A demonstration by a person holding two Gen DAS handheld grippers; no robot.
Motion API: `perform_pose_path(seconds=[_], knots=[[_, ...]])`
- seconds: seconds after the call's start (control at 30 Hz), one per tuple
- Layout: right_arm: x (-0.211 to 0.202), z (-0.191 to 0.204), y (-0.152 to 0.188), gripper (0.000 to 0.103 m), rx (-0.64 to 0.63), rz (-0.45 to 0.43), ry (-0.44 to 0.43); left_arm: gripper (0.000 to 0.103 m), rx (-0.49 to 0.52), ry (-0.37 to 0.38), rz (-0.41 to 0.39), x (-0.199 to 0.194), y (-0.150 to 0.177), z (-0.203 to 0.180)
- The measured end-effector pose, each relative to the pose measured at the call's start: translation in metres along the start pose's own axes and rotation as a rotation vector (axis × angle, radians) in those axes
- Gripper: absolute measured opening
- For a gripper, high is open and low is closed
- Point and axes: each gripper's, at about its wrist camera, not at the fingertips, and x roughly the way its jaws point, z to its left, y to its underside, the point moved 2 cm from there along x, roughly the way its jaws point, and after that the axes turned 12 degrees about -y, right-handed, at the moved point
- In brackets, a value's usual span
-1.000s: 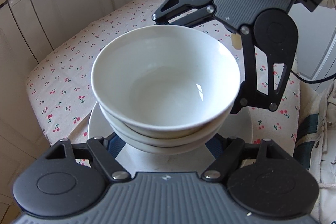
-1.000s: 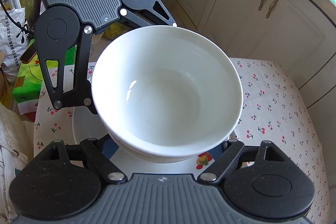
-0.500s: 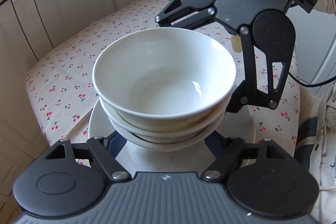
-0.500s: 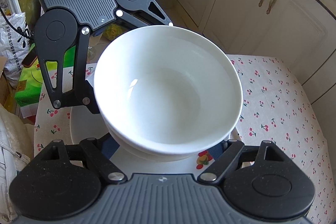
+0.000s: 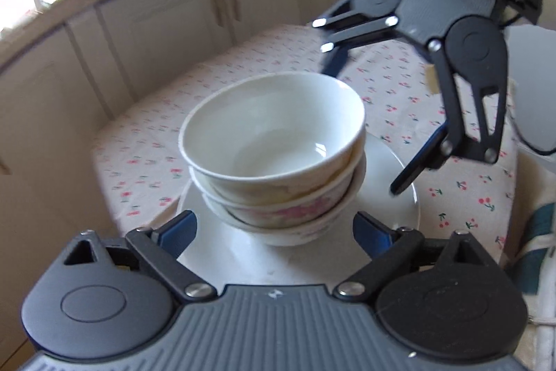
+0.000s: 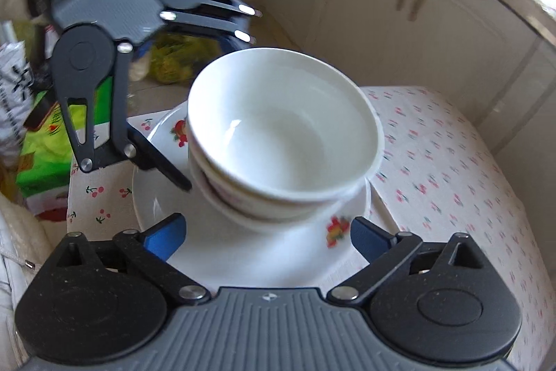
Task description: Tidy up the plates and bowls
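A stack of three white bowls (image 5: 274,155) stands on a white plate (image 5: 389,193) on the cherry-print tablecloth. It also shows in the right wrist view, bowls (image 6: 281,141) on the fruit-patterned plate (image 6: 264,252). My left gripper (image 5: 274,228) is open, its blue-padded fingers either side of the stack's base, not touching. My right gripper (image 6: 266,233) is open the same way on the opposite side. Each gripper shows in the other's view: the right one (image 5: 368,131), the left one (image 6: 212,113), both drawn back from the bowls.
The cloth-covered table (image 5: 222,86) sits in a corner of cream kitchen cabinets (image 5: 166,23). Its near edge drops off at the left (image 5: 104,169). Green and yellow bags (image 6: 45,148) lie on the floor beyond the table. A white bag (image 6: 14,86) stands beside them.
Both grippers have let go of the bowl stack and pulled back and up. The stack now rests on the plate, smaller in both views.
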Motion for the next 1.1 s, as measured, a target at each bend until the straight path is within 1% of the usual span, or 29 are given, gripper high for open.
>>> perform_pose_path(seconds=[0.07,0.1,0.17,0.3,0.4,0.43,0.53,0.6,0.7,0.8,0.93,1.1], knots=[[-0.012,0.007,0.006,0.103,0.046,-0.020,0.050,0.097,-0.034,-0.048,-0.023,-0.014,0.002,-0.008],[-0.017,0.010,0.009,0.103,0.078,-0.023,0.083,0.098,-0.064,-0.067,-0.021,-0.021,0.002,-0.011],[-0.028,0.016,0.016,0.103,0.170,-0.028,0.175,0.098,-0.138,-0.121,-0.014,-0.033,0.001,-0.019],[-0.050,0.027,0.034,0.103,0.419,-0.075,0.361,0.098,-0.280,-0.288,0.035,-0.050,-0.007,-0.033],[-0.064,0.038,0.053,0.103,0.618,-0.125,0.502,0.098,-0.404,-0.377,0.053,-0.063,-0.015,-0.041],[-0.067,0.042,0.058,0.103,0.675,-0.143,0.533,0.098,-0.449,-0.396,0.051,-0.067,-0.019,-0.045],[-0.080,0.060,0.073,0.103,0.787,-0.204,0.584,0.098,-0.546,-0.404,0.038,-0.081,-0.026,-0.058],[-0.088,0.075,0.079,0.103,0.802,-0.230,0.594,0.098,-0.575,-0.410,0.043,-0.085,-0.029,-0.068],[-0.097,0.092,0.082,0.103,0.795,-0.238,0.625,0.098,-0.585,-0.417,0.060,-0.090,-0.032,-0.080],[-0.107,0.103,0.086,0.103,0.795,-0.257,0.639,0.098,-0.576,-0.414,0.037,-0.103,-0.034,-0.090],[-0.115,0.115,0.086,0.103,0.792,-0.292,0.650,0.101,-0.590,-0.431,0.014,-0.114,-0.039,-0.093],[-0.124,0.121,0.085,0.103,0.788,-0.333,0.684,0.102,-0.586,-0.436,-0.007,-0.120,-0.044,-0.096]])
